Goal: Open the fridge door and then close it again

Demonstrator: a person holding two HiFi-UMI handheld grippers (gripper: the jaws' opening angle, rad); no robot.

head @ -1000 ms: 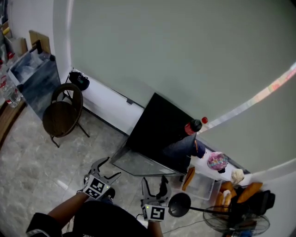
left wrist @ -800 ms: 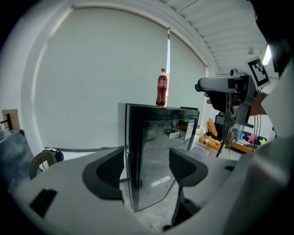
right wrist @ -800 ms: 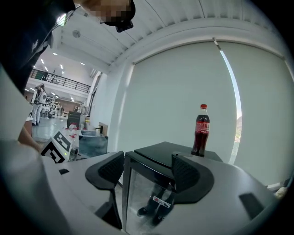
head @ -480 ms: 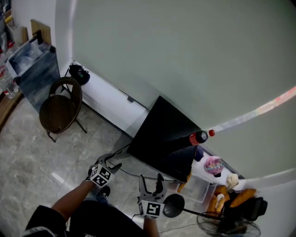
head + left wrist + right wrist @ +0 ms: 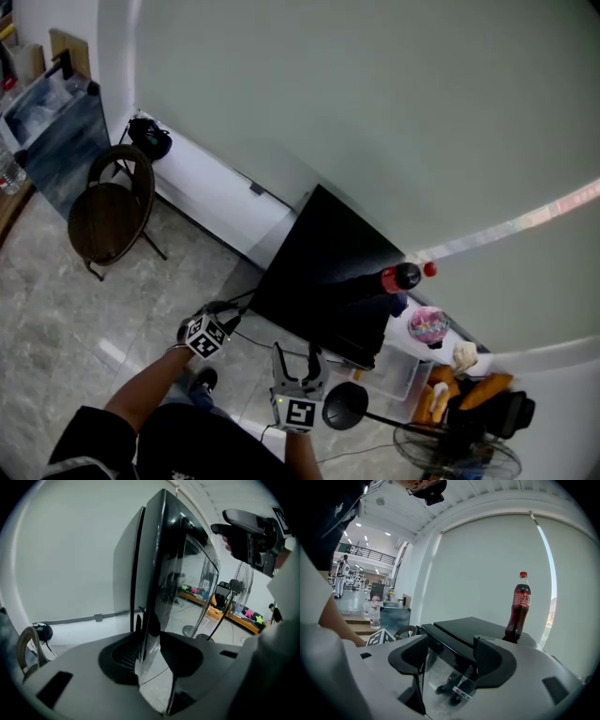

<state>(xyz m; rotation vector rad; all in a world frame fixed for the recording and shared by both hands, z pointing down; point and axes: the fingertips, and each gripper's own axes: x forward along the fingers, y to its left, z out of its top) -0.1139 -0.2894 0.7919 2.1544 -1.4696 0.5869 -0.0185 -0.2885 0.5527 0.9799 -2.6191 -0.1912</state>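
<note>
Between the jaws of our left gripper (image 5: 149, 651), just closed in, sits the fridge door (image 5: 183, 573), pinched by its edge. Our right gripper (image 5: 450, 660), narrowing slightly, gapes empty.

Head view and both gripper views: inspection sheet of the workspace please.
Surface: grey tiled floor, nothing spilled seen.
Job's things: black fridge; its glass fridge door looks closed.
Clutter: cola bottle upright on fridge; chair; fan; storage box beside fridge.
Grippers: left gripper fingers have just been closing, now pressing fridge door's edge; right gripper open, closing slightly, nothing held.
Cables: thin cable on floor by left gripper.
Surroundings: pale wall behind fridge.
</note>
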